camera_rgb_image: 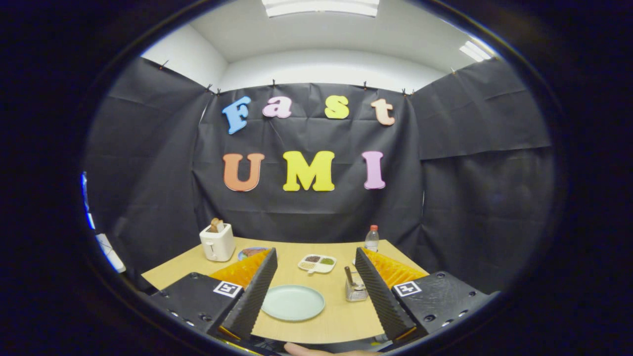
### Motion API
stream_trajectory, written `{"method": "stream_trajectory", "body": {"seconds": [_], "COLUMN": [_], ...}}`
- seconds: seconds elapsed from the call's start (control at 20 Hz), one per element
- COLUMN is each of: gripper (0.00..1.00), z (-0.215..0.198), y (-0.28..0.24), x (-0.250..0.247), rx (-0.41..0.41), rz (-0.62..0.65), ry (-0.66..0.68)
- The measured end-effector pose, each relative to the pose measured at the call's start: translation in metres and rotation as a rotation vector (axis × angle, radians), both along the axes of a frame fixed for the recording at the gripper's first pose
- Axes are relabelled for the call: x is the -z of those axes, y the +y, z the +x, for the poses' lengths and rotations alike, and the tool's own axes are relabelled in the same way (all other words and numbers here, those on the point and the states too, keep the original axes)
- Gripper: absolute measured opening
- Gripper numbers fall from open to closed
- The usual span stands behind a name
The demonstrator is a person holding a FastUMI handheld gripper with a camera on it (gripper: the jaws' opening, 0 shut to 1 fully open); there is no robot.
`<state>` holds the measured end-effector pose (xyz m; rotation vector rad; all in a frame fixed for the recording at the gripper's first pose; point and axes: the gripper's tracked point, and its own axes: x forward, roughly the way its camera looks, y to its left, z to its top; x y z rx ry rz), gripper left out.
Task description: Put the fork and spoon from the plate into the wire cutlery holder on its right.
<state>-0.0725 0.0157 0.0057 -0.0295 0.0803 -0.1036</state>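
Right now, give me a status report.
Gripper open, holding nothing. Plate bare between fingers. Cutlery handle up in wire holder to its right. Nothing in the way.

A pale green round plate [293,302] lay bare on the counter [341,321]. At its three o'clock, the wire cutlery holder [356,290] stood upright, a handle [348,275] poking out.

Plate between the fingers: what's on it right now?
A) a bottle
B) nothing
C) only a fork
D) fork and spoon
B: the plate lies bare between the open gripper fingers, while a handle already stands in the wire cutlery holder to its right.
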Motion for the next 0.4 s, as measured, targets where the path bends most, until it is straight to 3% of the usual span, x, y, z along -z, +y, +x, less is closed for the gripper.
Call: {"method": "stream_trajectory", "body": {"seconds": [0.4], "gripper": [0.95], "z": [-0.0030], "y": [-0.0047], "x": [-0.0009], "rx": [0.009], "rz": [0.001], "ry": [-0.008]}}
